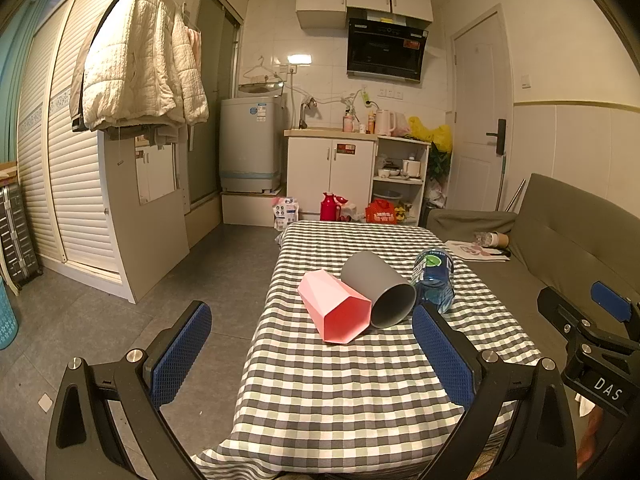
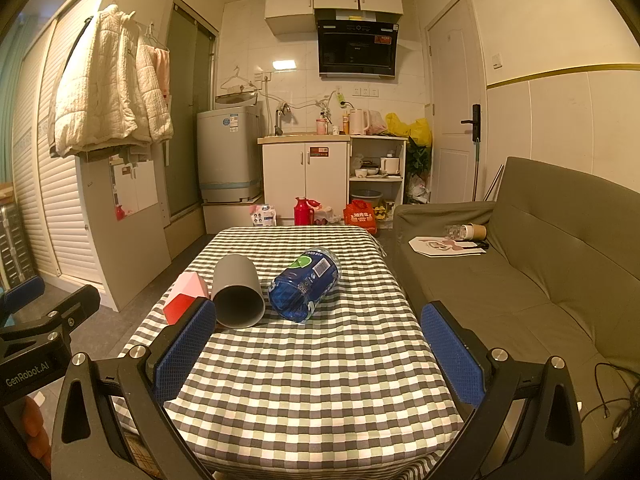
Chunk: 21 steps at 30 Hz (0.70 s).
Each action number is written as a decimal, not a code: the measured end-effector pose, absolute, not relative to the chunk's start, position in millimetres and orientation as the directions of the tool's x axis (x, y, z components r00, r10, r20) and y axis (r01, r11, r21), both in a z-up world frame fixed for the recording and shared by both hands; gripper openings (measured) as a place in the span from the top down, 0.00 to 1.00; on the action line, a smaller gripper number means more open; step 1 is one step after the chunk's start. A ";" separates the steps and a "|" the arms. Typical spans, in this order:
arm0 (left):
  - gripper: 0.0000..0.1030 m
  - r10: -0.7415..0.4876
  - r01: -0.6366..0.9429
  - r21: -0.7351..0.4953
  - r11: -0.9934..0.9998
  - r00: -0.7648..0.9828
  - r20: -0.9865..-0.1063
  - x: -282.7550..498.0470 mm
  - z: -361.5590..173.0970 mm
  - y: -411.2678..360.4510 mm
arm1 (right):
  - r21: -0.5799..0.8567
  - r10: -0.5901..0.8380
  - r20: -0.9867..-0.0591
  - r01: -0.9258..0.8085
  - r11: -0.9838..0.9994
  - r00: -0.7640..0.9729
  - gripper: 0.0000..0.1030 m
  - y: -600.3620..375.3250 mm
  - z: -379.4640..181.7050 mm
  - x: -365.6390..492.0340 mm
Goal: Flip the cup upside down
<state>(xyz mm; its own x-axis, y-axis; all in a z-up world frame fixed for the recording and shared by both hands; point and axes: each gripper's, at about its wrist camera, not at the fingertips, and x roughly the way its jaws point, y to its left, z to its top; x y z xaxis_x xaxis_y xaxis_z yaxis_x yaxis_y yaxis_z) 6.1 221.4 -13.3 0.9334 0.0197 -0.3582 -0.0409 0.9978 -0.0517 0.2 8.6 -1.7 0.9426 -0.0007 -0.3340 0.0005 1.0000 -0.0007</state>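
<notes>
Cups: pink faceted cup [image 1: 334, 307] and grey cup [image 1: 380, 289] are lying sideways on checked tablecloth [image 1: 340, 392]; your left gripper [image 1: 312, 354] and right gripper [image 2: 318, 354] are hanging spread, empty.

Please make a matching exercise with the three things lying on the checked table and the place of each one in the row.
Things:
1. pink cup
2. grey cup
3. blue bottle

Places, seen from the cameras:
A. middle of the row
B. end of the row nearest the sofa
C. end of the row nearest the wardrobe side

All three lie on their sides on the table.

Pairs: 1-C, 2-A, 3-B
</notes>
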 end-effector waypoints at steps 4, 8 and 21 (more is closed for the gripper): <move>0.00 0.022 -0.043 -0.053 0.998 0.934 -0.355 6.9 -13.0 222.4 | -0.002 -0.003 -0.334 0.003 1.000 0.942 0.00 8.7 -1.9 0.1; 0.00 0.024 -0.045 -0.053 0.998 0.937 -0.349 9.5 -9.3 223.4 | -0.018 -0.013 -0.357 0.007 1.000 0.934 0.00 12.6 -3.0 5.7; 0.00 0.089 -0.124 -0.040 0.991 0.865 -0.494 79.6 -12.4 235.7 | 0.017 -0.034 -0.528 0.051 0.999 0.849 0.00 8.2 3.7 112.3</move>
